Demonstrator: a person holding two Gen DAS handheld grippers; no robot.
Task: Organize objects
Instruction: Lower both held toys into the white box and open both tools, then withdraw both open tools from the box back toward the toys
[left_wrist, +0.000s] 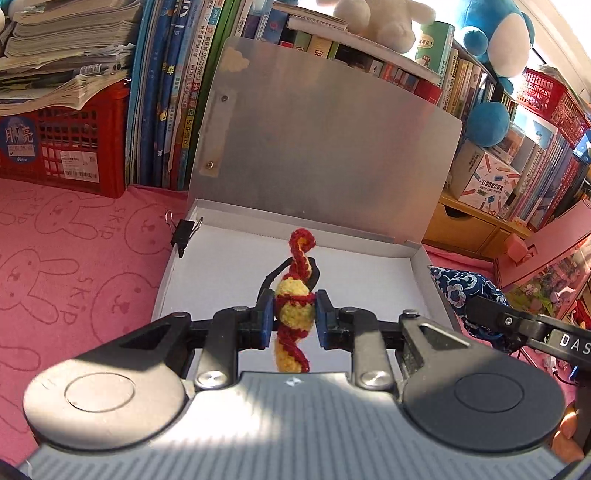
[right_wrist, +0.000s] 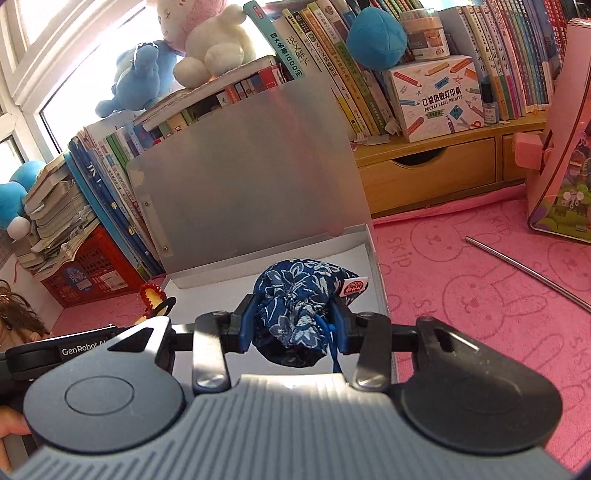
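Observation:
My left gripper (left_wrist: 294, 314) is shut on a red and yellow crocheted spiral toy (left_wrist: 295, 314) with a black loop behind it, held above the white floor of an open grey box (left_wrist: 373, 280). The box lid (left_wrist: 325, 140) stands upright against the books. My right gripper (right_wrist: 293, 321) is shut on a dark blue floral drawstring pouch (right_wrist: 299, 295), held over the same box (right_wrist: 375, 266) near its right wall. In the left wrist view the pouch (left_wrist: 461, 291) and the right gripper's body show at the right edge; the right wrist view shows the crocheted toy (right_wrist: 151, 297) at the left.
A black binder clip (left_wrist: 183, 234) grips the box's left wall. A pink rabbit-print mat (left_wrist: 66, 251) covers the desk. Books and a red crate (left_wrist: 74, 155) stand behind, a wooden drawer unit (right_wrist: 428, 173) at the right. A metal rod (right_wrist: 528, 273) and a pink case (right_wrist: 569, 147) lie to the right.

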